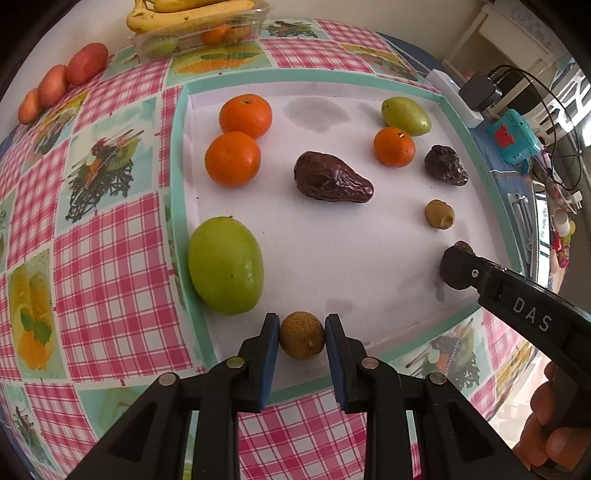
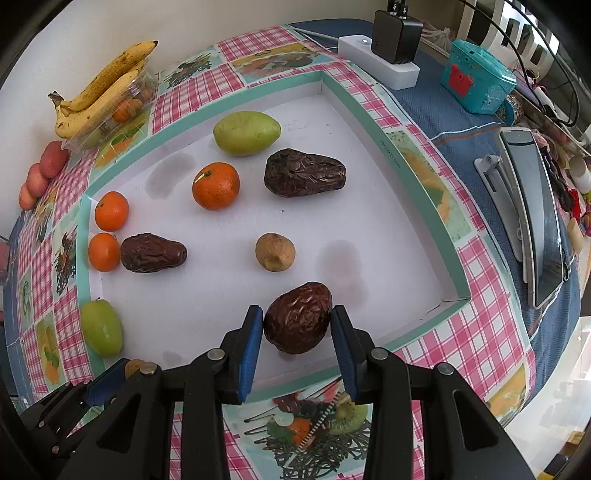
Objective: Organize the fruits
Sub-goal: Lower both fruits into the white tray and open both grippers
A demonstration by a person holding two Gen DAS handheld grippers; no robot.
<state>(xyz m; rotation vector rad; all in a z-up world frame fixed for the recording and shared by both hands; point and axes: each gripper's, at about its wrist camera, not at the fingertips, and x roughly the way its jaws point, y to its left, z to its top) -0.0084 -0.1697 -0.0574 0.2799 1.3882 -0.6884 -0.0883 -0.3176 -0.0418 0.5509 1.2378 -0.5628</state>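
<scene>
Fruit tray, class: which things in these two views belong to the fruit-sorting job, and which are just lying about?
Belongs to the job:
- tray
- longan in left gripper
- date in right gripper
- tangerines
- green fruits
- loose longan
- other dates

Lying about:
- charger
- teal toy box
- tablet
- bananas

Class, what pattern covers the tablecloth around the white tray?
The tablecloth shows pink-and-white checks alternating with fruit-picture squares; it shows best in the left wrist view.

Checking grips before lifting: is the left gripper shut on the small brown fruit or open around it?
Shut on it. In the left wrist view the left gripper has both blue pads against the small brown fruit, no gap visible.
</scene>
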